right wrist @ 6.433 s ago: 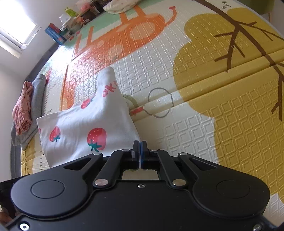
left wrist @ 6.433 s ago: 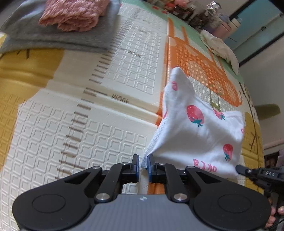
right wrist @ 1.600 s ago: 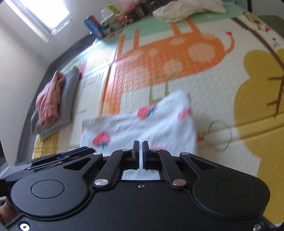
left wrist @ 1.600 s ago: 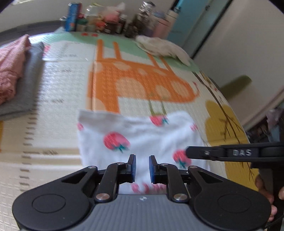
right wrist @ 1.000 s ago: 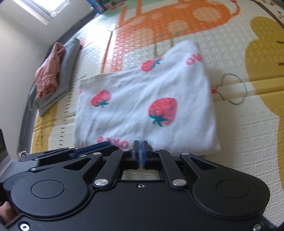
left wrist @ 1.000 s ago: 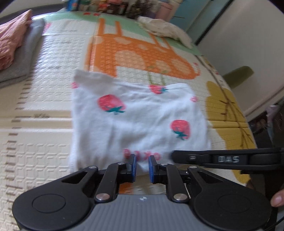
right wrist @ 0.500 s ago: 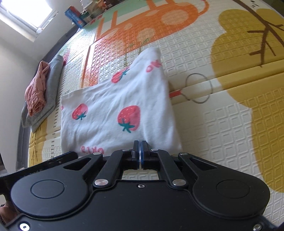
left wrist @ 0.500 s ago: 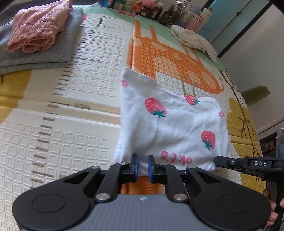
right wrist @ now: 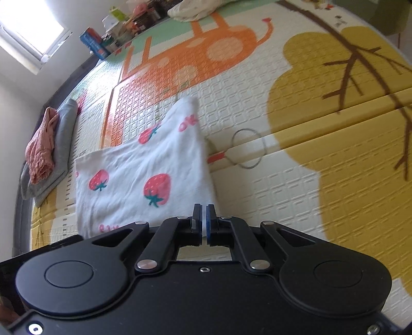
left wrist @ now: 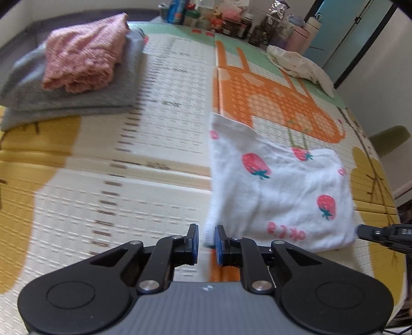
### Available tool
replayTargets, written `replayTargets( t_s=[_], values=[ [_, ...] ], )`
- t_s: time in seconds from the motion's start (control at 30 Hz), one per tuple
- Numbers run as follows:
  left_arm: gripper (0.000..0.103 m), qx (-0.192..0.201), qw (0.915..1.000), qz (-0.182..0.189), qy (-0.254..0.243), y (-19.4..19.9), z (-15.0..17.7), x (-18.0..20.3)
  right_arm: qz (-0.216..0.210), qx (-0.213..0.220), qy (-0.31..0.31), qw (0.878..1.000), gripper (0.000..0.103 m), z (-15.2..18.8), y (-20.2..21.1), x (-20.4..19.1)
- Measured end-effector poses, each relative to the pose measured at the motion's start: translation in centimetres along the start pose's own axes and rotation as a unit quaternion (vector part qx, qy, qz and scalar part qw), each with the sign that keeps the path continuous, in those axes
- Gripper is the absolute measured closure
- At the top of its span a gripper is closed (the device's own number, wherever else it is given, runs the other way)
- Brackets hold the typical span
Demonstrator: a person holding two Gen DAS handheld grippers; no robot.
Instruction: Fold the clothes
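Two grippers are shown at the near edge of a white strawberry-print garment (left wrist: 280,190), each closed on one near corner of it. In the left wrist view the left gripper (left wrist: 206,241) is seen with its blue pads narrowly apart, the left near corner of the cloth gathered between them. In the right wrist view the right gripper (right wrist: 204,221) is shown pinched almost fully together on the right near corner, only a thin sliver of white fabric being visible between the pads. The garment is raised at its near edge and sloped down to the play mat (left wrist: 159,85), on which its far edge rests; it is already reduced to a compact rectangle, so at least one fold is judged to be made. A further fold, or a carry to the stack, is judged to be the step in hand.

Farther off to the left, a folded pink garment (left wrist: 82,61) is stacked on a folded grey garment (left wrist: 121,87); these two are taken as finished. At the far end of the mat a crumpled cream garment (left wrist: 301,64) is left unfolded, just before a row of bottles and boxes (left wrist: 231,20) along the wall. Roughly two pieces are thus completed, one is in progress, and one remains.
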State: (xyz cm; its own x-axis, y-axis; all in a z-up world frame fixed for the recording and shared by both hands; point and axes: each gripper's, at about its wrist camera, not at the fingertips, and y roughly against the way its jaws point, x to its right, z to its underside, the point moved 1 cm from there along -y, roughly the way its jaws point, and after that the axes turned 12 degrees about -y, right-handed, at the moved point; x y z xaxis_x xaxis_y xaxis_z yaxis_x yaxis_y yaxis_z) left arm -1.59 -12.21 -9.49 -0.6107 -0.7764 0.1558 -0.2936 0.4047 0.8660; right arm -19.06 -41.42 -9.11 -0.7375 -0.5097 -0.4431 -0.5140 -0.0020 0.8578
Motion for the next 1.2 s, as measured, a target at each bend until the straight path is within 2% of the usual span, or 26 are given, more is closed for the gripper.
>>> replayTargets(
  t_s=[0.17, 0.23, 0.27, 0.37, 0.47, 0.57, 0.7, 1.0, 1.2],
  values=[
    [0.083, 0.002, 0.9996, -0.027, 0.002, 1.0, -0.2, -0.8, 0.008, 0.016, 0.000, 1.000, 0.094, -0.1, 1.3, 0.3],
    [0.077, -0.001, 0.9989, -0.047, -0.007, 1.4, -0.3, -0.7, 0.015, 0.026, 0.011, 0.999, 0.086, 0.1, 1.9, 0.0],
    [0.072, -0.001, 0.9985, -0.052, -0.013, 1.6, -0.4, -0.4, 0.021, 0.032, 0.018, 0.999, 0.077, 0.2, 2.2, -0.3],
    [0.060, -0.001, 0.9975, -0.062, -0.033, 2.2, -0.6, 0.5, 0.039, 0.048, 0.049, 0.997, 0.074, 0.6, 3.0, -1.3],
    [0.054, -0.009, 0.9961, -0.069, -0.054, 2.5, -0.7, 1.5, 0.061, 0.045, 0.080, 0.994, 0.071, 1.1, 3.3, -2.6],
    [0.049, -0.024, 0.9950, -0.067, -0.070, 2.4, -0.9, 2.6, 0.064, 0.028, 0.094, 0.993, 0.063, 1.7, 3.4, -3.4],
    [0.043, -0.026, 0.9952, -0.046, -0.082, 2.5, -0.9, 3.9, 0.066, 0.012, 0.109, 0.992, 0.062, 2.4, 3.3, -4.1],
    [0.033, -0.029, 0.9921, -0.038, -0.116, 1.9, -0.6, 6.5, 0.087, -0.008, 0.118, 0.989, 0.061, 3.7, 2.3, -3.9],
    [0.026, -0.042, 0.9919, -0.033, -0.115, 1.2, 0.1, 6.8, 0.105, -0.015, 0.112, 0.988, 0.057, 4.0, 1.7, -3.5]
  ],
)
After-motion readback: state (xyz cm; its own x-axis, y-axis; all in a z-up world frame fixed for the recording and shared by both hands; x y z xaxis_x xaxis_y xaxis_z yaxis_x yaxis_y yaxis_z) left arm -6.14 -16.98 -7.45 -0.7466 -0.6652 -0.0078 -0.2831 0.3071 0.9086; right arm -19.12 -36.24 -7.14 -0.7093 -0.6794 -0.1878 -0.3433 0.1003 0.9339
